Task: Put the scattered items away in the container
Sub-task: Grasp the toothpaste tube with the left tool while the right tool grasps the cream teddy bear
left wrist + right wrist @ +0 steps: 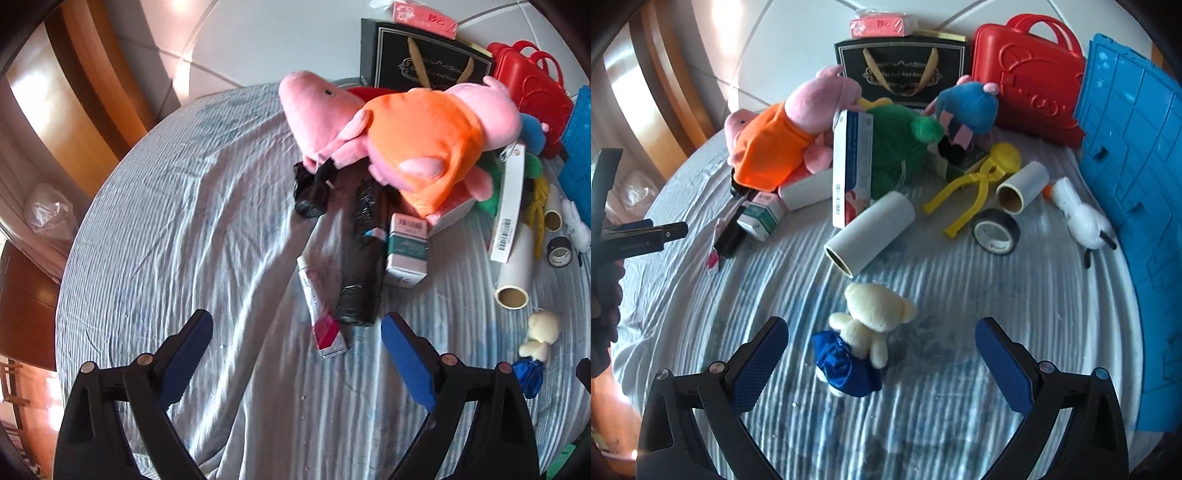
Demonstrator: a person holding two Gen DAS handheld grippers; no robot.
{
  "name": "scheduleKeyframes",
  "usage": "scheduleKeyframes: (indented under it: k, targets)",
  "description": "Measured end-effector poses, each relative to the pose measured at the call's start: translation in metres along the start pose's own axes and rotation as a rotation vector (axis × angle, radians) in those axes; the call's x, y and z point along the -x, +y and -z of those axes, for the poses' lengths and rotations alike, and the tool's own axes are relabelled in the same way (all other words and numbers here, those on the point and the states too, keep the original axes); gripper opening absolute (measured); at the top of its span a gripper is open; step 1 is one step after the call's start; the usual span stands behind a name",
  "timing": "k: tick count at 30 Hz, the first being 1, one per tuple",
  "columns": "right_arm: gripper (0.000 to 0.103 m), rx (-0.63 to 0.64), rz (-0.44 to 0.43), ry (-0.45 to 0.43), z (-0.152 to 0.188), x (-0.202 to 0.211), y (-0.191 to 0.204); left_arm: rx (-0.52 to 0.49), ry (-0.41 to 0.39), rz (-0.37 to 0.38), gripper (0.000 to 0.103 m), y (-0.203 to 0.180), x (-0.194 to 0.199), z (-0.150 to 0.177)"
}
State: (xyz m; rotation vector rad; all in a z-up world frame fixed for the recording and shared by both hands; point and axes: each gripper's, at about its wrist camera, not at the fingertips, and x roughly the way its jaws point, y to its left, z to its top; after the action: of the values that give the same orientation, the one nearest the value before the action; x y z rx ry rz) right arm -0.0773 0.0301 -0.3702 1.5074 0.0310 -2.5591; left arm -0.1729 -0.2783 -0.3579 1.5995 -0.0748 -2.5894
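My left gripper (295, 325) is open above the striped sheet, and nothing sits between its blue pads. Just ahead of it lie a white and red tube (321, 306) and a black wrapped roll (360, 280). My right gripper (882, 328) is open too, and a small cream bear in a blue dress (875, 306) lies between its fingers, untouched by either pad. A blue plastic container (1137, 184) stands on edge at the right. The pig plush in an orange dress (775, 147) lies on the pile behind.
Cardboard rolls (868, 236), black tape (995, 232), yellow tongs (975, 184), a white box (851, 166), green and blue plush toys and a white plush (1082, 214) lie around. A red case (1027, 81) and black gift bag (905, 70) stand behind. The left gripper (646, 236) shows at the left edge.
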Motion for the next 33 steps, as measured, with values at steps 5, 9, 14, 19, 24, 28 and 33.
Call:
scheduleKeyframes:
  k: [5, 9, 14, 19, 24, 28, 33]
  targets:
    - [0.103, -0.019, 0.017, 0.049, 0.015, -0.031, 0.005, 0.039, 0.014, -0.003, 0.068, 0.009, -0.036, 0.003]
    - [0.103, -0.032, 0.027, 0.062, 0.021, -0.044, 0.007, 0.06, 0.014, 0.023, 0.063, 0.004, -0.053, -0.003]
    - [0.103, -0.038, 0.041, 0.059, 0.021, -0.053, 0.011, 0.038, 0.022, 0.025, 0.049, -0.008, -0.071, -0.008]
    - [0.103, -0.065, 0.055, 0.063, 0.021, -0.063, 0.012, 0.003, -0.02, 0.023, 0.038, -0.012, -0.076, -0.004]
    - [0.103, -0.065, 0.058, 0.057, 0.02, -0.072, 0.016, -0.026, -0.049, -0.021, 0.017, -0.009, -0.07, 0.005]
    - [0.102, -0.081, 0.076, 0.069, 0.019, -0.082, 0.015, 0.004, -0.059, -0.019, 0.017, 0.008, -0.064, 0.017]
    - [0.083, -0.036, 0.084, 0.089, 0.019, -0.095, 0.024, 0.027, -0.041, -0.006, 0.017, 0.031, -0.06, 0.033]
